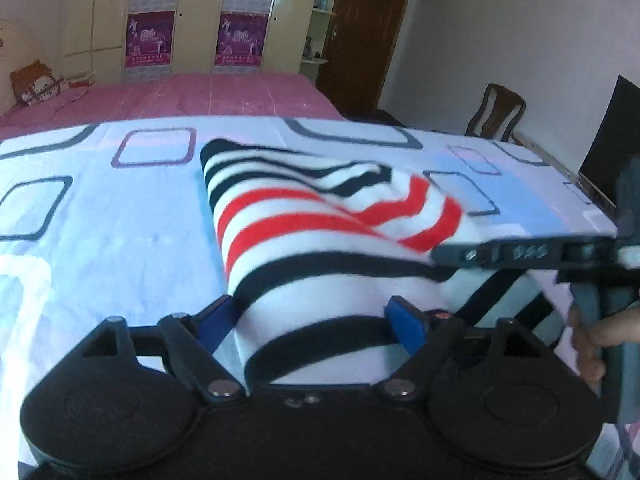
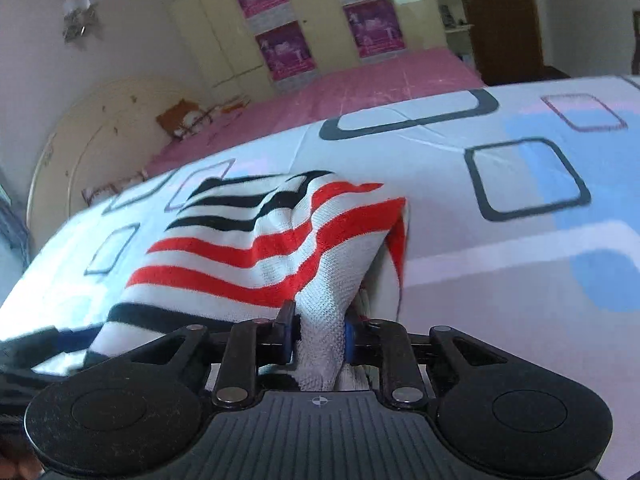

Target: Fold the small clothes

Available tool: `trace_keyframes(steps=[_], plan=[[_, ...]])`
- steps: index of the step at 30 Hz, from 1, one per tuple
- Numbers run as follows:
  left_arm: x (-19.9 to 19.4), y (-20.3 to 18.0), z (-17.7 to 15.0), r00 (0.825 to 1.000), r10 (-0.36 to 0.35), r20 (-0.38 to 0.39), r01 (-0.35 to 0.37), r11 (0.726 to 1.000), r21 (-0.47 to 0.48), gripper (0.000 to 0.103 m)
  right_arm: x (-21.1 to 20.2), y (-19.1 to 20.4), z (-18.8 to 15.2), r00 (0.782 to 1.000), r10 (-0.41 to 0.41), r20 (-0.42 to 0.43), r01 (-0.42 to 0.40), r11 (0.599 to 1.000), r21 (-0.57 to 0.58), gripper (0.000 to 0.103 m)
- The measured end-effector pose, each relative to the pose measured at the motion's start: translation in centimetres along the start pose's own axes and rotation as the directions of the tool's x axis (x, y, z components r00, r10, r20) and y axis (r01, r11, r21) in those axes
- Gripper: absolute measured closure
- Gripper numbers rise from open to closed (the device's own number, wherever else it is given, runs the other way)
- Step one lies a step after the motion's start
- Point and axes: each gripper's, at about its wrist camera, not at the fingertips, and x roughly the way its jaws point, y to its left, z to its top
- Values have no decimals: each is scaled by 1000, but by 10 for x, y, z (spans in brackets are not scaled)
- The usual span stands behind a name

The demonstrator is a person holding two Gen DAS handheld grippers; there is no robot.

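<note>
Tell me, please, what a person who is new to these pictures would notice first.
The eye goes first to the striped garment, white with red and black bands, lying on the patterned sheet in the middle. Next, the right gripper is shut on a bunched fold of its near edge, while the left gripper stands open around its near end. Behind is a pink bed.

White knit garment (image 1: 304, 236) with red and black stripes lies rumpled, partly folded, on the patterned sheet (image 1: 100, 240).
</note>
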Motion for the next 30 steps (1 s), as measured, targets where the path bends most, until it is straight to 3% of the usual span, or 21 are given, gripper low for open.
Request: trace_keyframes(steps=[4, 12, 16, 19, 20, 22, 27, 28, 30], plan=[[-3, 11, -1, 1000, -24, -15, 24, 998, -50, 20, -32, -5, -2, 1000, 20, -3, -20, 999, 25, 71], [-17, 8, -8, 999, -35, -37, 33, 998, -49, 27, -71, 1, -23, 999, 34, -20, -34, 999, 13, 70], [-18, 7, -15, 998, -30, -50, 29, 999, -31, 31, -79, 13, -30, 997, 78, -28, -78, 997, -10, 71], [-18, 9, -19, 998, -35, -61, 33, 999, -40, 35, -70, 19, -40, 998, 15, -67, -20, 997, -74, 71], [-18, 9, -19, 997, -36, -61, 33, 999, -41, 35, -68, 14, -43, 997, 2, -72, -6, 999, -52, 71], [-18, 9, -20, 998, -33, -61, 31, 999, -28, 36, -70, 2, -43, 997, 28, -73, -26, 999, 26, 86], [-16, 9, -22, 996, -41, -81, 40, 999, -21, 37, -60, -40, -61, 990, 88, -112, -55, 960, 274, 87], [-14, 9, -24, 995, -42, -90, 40, 999, -21, 36, -62, -43, -62, 990, 99, -105, -64, 952, 299, 87], [-15, 9, -24, 995, -40, -91, 38, 999, -23, 36, -66, -33, -58, 990, 73, -117, -45, 973, 226, 87]])
